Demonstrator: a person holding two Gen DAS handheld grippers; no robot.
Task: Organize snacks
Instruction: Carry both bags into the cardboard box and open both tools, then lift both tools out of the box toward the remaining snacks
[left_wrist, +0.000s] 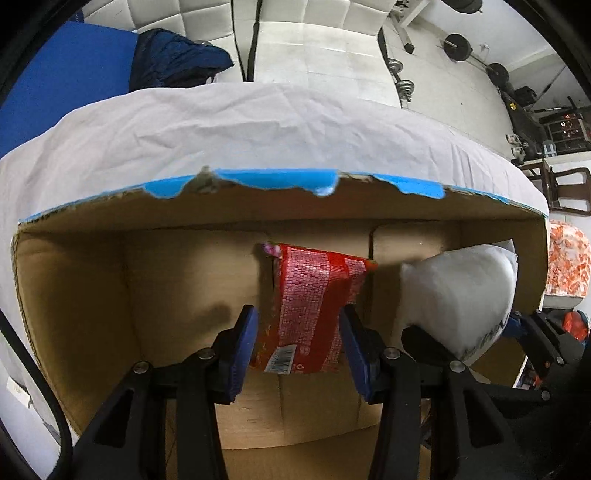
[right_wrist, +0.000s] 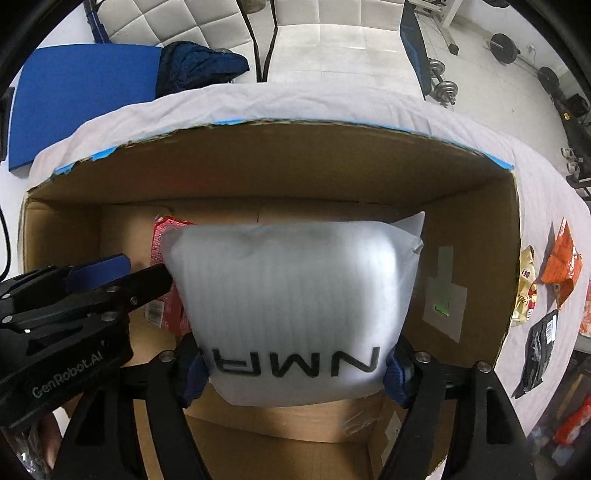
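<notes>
A red snack packet (left_wrist: 308, 306) hangs between the blue pads of my left gripper (left_wrist: 299, 343), which is shut on it inside the open cardboard box (left_wrist: 92, 277). A puffy white bag (right_wrist: 295, 306) with black letters is pinched by my right gripper (right_wrist: 295, 373), also inside the box (right_wrist: 472, 221). The white bag (left_wrist: 461, 295) shows at the right of the left wrist view, and the red packet (right_wrist: 166, 273) peeks out behind the left gripper (right_wrist: 122, 277) in the right wrist view.
The box stands on a table under a wrinkled white cloth (left_wrist: 258, 125). Several loose snack packets, orange (right_wrist: 563, 262), yellow (right_wrist: 526, 288) and black (right_wrist: 539, 343), lie on the cloth right of the box. Beyond are a blue mat (right_wrist: 81, 96), chairs and dumbbells (right_wrist: 443, 86).
</notes>
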